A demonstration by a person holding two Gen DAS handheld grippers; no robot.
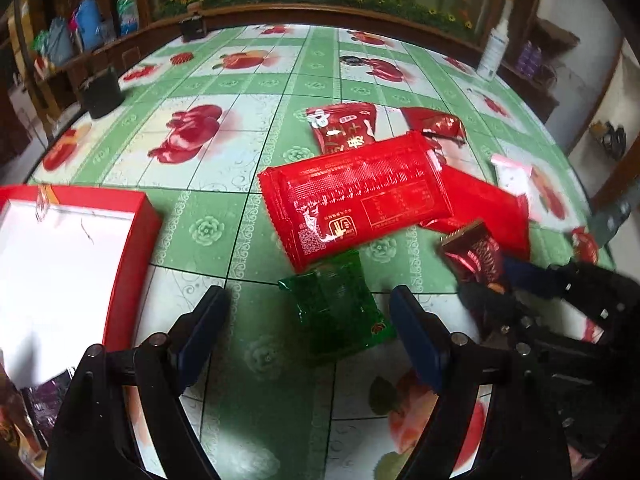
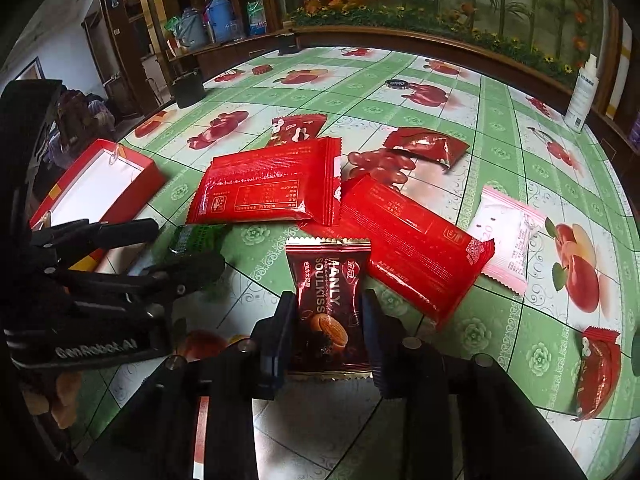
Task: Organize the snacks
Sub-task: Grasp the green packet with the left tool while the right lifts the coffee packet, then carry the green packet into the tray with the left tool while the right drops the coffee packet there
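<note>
Red cardboard box (image 1: pixel 132 240) with white interior: nothing visible inside. Left gripper (image 1: pixel 308 304) spread wide around green foil packet (image 1: pixel 340 308), pads clear. Right gripper (image 2: pixel 326 320) clamps dark maroon cookie packet (image 2: pixel 328 296).

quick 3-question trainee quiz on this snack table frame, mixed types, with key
1. True or false: the right tongs have the dark brown foil cookie packet between their pads.
2. Which packet lies between the open left tongs? A) pink and white wrapper B) green transparent packet C) large red flat pouch
3. Fill in: the red cardboard box with white inside holds ____ snacks in its visible part.

Key: 1 true; 2 B, the green transparent packet; 3 no.
</note>
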